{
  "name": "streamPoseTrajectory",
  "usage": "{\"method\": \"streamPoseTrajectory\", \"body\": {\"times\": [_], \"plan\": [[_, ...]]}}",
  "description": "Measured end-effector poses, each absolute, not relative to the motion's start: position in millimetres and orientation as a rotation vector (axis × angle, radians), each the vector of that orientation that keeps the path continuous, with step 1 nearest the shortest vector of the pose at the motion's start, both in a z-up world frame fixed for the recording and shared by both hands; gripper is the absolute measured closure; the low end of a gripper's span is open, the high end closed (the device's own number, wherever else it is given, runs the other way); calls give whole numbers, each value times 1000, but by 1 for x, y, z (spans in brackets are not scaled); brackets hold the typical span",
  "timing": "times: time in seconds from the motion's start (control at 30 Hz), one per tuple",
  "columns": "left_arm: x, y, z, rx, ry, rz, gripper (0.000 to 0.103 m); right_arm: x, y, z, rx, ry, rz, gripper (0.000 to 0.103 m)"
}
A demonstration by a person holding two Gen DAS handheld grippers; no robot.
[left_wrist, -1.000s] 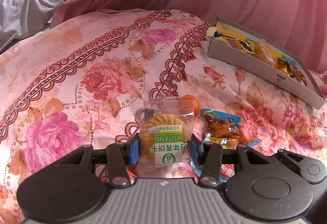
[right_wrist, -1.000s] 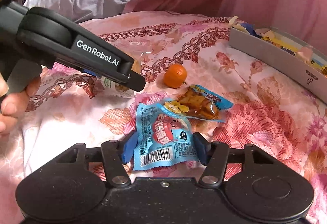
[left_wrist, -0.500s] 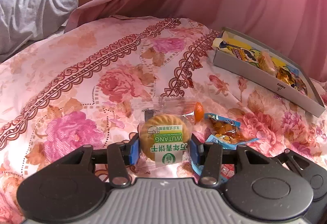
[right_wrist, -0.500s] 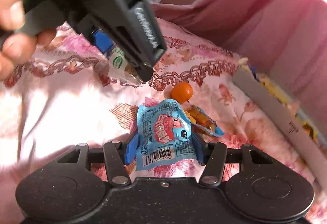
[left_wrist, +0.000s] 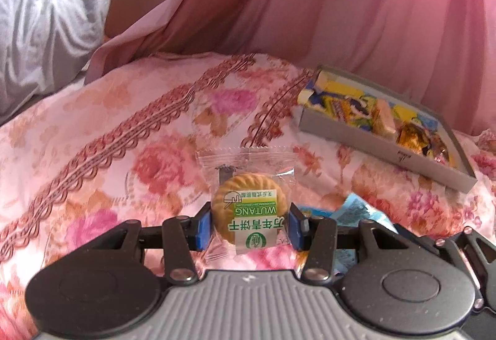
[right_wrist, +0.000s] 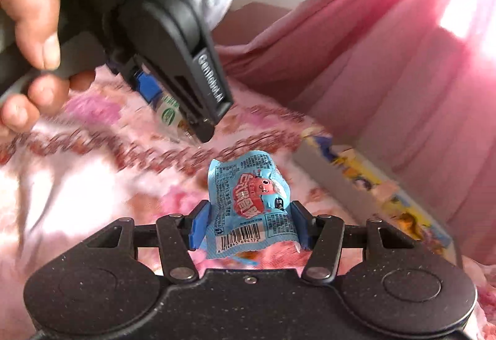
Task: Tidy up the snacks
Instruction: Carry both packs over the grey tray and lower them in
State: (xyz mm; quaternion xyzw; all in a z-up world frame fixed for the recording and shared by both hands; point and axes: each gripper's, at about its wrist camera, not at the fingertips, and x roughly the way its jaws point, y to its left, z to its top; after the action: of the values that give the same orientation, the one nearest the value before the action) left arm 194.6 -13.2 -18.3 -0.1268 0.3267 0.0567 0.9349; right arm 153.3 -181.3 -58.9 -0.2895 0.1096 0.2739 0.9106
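My left gripper (left_wrist: 250, 226) is shut on a round biscuit in a clear wrapper with a green label (left_wrist: 248, 209), held above the floral bedspread. My right gripper (right_wrist: 248, 230) is shut on a blue snack packet with a red cartoon and a barcode (right_wrist: 249, 209), also lifted off the bed. The grey snack box (left_wrist: 384, 147), filled with yellow and gold packets, lies on the bed to the right and ahead; its near wall (right_wrist: 328, 169) shows in the right wrist view. The left gripper's black body (right_wrist: 173, 39) hangs close above and to the left of the blue packet.
A floral pink bedspread (left_wrist: 124, 154) covers the bed. A pink curtain (left_wrist: 341, 5) hangs behind the box. A white pillow (left_wrist: 40, 17) lies at the far left. A hand (right_wrist: 28, 29) grips the left tool. Part of another blue packet (left_wrist: 356, 212) lies under the left gripper's right side.
Both grippers have risen off the bed with their snacks and tilted up. The orange and the fried-snack packet have dropped out of the right wrist view; the box looks nearer.
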Motion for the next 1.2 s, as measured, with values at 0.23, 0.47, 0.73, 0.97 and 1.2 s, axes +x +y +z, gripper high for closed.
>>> {"method": "streamPoseTrajectory", "body": {"times": [0.23,0.47,0.73,0.97,1.2], "plan": [[227,-26,6,-211,628,78,51,173,-201,-38,-437,164,448,46],[269,-58,32,-139,583,13,51,213,-227,-24,-255,122,316,46],[339,-106,48,-140,538,-35,51,263,-275,-15,-94,104,192,46],[398,-139,33,-93,582,-44,51,303,-309,-16,2,92,75,46],[428,-132,5,-147,700,-3,51,327,-319,-25,43,142,58,46]]}}
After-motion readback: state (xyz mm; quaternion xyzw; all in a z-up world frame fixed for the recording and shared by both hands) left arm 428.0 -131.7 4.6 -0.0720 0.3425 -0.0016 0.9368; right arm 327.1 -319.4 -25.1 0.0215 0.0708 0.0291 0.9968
